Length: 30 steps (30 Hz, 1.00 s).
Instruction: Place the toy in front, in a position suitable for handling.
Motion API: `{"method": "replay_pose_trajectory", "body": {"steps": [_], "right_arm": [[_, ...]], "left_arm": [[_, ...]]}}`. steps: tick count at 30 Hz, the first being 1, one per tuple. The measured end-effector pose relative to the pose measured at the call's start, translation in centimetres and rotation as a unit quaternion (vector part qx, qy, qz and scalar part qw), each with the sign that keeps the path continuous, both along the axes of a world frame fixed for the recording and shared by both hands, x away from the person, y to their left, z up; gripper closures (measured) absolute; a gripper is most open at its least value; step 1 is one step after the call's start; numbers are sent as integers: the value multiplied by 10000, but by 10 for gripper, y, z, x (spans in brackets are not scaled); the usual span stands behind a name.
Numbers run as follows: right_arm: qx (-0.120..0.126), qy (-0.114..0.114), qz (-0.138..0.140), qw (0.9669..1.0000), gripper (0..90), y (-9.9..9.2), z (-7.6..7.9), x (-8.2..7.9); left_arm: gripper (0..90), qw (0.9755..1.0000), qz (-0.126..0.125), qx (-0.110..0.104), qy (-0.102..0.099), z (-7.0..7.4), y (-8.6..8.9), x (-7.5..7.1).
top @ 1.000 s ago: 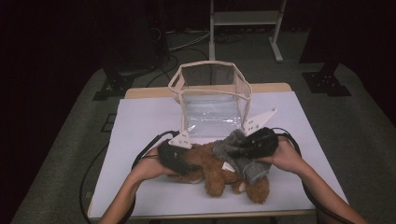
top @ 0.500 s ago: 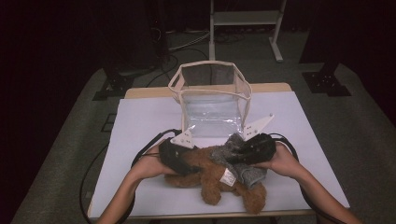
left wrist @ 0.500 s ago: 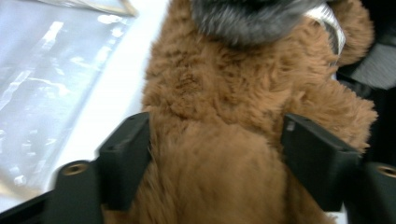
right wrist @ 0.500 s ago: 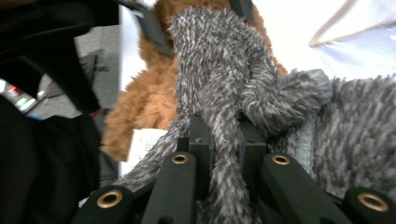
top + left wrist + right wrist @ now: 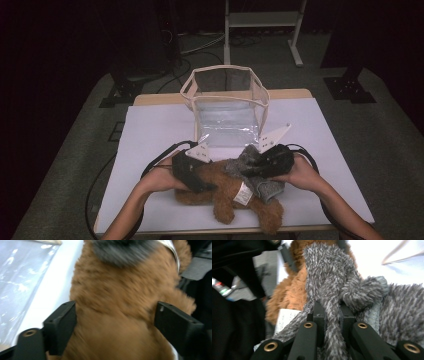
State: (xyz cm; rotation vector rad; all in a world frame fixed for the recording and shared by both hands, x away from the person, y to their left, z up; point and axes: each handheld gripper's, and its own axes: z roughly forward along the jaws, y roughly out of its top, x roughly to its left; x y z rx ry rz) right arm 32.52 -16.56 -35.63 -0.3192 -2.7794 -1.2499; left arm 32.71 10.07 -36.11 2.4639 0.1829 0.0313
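Brown plush toy [image 5: 227, 192] lies on the white table cover [image 5: 150, 135], just in front of the clear bag [image 5: 227, 107]. Left gripper [image 5: 115, 322]: jaws have just been opening, now spread either side of the brown fur. Right gripper [image 5: 331, 315], just beside the bag's near right corner, pinches a strip of grey fuzzy cloth [image 5: 329, 285] draped on the toy.

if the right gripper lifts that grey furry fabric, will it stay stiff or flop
Likely floppy: the grey furry fabric already bunches and folds where the right gripper pinches it. Probably light, since a thin pinched fold carries it. It drapes over the brown teddy bear, so its shaggy pile may drag the bear's fur.
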Motion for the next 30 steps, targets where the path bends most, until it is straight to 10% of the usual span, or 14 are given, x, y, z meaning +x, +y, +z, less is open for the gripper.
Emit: {"method": "replay_pose_trajectory", "body": {"steps": [11, 13, 16, 30], "right_arm": [[145, 100, 111, 9998, 794, -5, -6, -7], [216, 115, 23, 9997, 790, -7, -4, -4], [376, 135, -155, 9991, 788, -16, 1, 2], [160, -210, -420, 9988, 786, -29, 37, 12]], "left_arm": [[149, 9973, -320, 510, 431, -14, -22, 8], [374, 9980, -395, 438, 221, -11, -23, 8], [466, 9996, -257, 140, -21, -5, -21, 4], [511, 9927, -114, -415, -1126, 14, -26, 12]]}}
